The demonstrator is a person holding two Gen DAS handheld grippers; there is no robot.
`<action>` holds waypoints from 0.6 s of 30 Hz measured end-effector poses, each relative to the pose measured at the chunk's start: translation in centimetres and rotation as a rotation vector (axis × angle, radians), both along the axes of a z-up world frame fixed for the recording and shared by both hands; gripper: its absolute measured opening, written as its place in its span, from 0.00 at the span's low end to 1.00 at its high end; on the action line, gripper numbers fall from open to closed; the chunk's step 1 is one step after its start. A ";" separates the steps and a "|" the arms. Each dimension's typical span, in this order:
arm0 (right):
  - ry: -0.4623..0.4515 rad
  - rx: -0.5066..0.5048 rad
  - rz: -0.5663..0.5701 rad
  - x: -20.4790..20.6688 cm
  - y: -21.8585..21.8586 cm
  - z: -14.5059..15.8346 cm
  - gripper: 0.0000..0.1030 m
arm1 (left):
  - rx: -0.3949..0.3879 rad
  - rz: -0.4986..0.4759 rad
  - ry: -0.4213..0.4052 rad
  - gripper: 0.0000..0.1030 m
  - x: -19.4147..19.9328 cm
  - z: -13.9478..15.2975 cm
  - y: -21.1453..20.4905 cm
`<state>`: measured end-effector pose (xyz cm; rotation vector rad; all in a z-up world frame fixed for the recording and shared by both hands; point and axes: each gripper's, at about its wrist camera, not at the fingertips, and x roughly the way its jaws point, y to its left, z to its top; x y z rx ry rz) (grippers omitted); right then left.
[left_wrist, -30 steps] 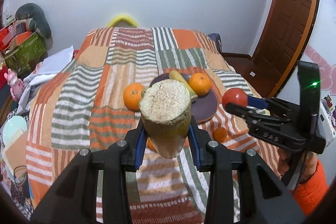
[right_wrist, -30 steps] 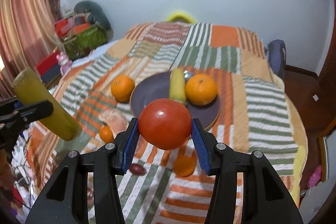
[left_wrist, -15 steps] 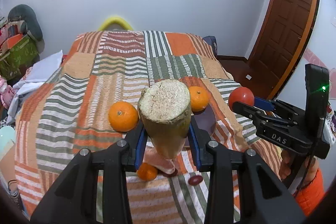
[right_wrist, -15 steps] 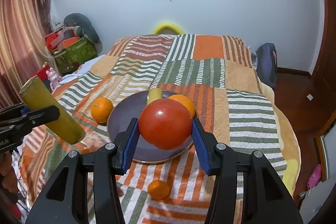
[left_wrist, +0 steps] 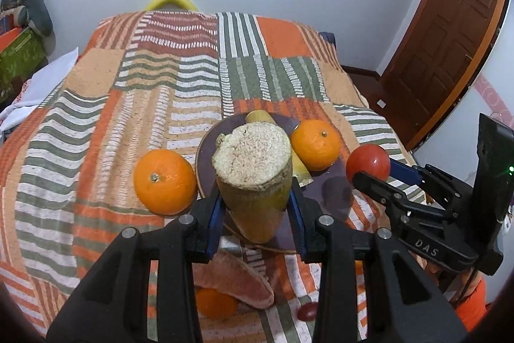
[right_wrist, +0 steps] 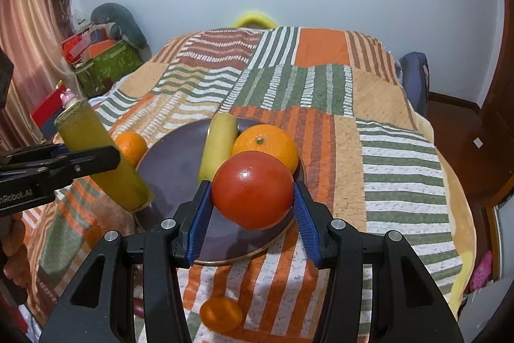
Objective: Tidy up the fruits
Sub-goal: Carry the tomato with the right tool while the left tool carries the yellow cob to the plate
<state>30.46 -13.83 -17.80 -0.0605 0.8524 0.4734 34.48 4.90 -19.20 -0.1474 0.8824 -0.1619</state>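
Yellow-green stalk [right_wrist: 102,163] in left gripper [left_wrist: 253,208], tilted, cut end up-left.

left tool [left_wrist: 253,208]: black, blue pads, silver screws | right tool [right_wrist: 252,208]: same, orange sleeve

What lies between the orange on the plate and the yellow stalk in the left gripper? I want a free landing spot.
In the right wrist view, a yellow banana-like piece lies on the plate between the orange and the stalk.
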 end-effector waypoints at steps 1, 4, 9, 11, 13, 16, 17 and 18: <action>0.003 -0.001 0.002 0.1 0.1 -0.2 0.45 | 0.005 -0.004 0.007 0.35 0.4 -0.3 -0.2; 0.015 -0.006 0.009 0.5 0.3 -0.9 0.45 | 0.010 -0.012 0.030 0.35 1.5 -1.2 -0.5; 0.034 -0.008 0.019 1.0 0.7 -1.8 0.45 | -0.006 -0.007 0.033 0.35 3.3 -1.7 -0.8; 0.040 -0.007 0.024 1.1 0.9 -2.1 0.45 | -0.005 -0.004 0.033 0.35 4.1 -1.8 -0.9; 0.037 -0.006 0.025 1.1 1.0 -2.3 0.46 | -0.005 0.000 0.036 0.35 4.7 -1.9 -1.0; 0.034 0.000 0.028 1.1 0.9 -2.4 0.47 | 0.002 0.006 0.037 0.36 5.5 -2.1 -1.3; 0.037 0.003 0.028 1.1 0.9 -2.4 0.47 | 0.009 0.008 0.037 0.36 5.7 -2.2 -1.5; 0.042 0.004 0.028 1.1 0.9 -2.6 0.47 | 0.014 0.008 0.041 0.35 5.8 -2.3 -1.5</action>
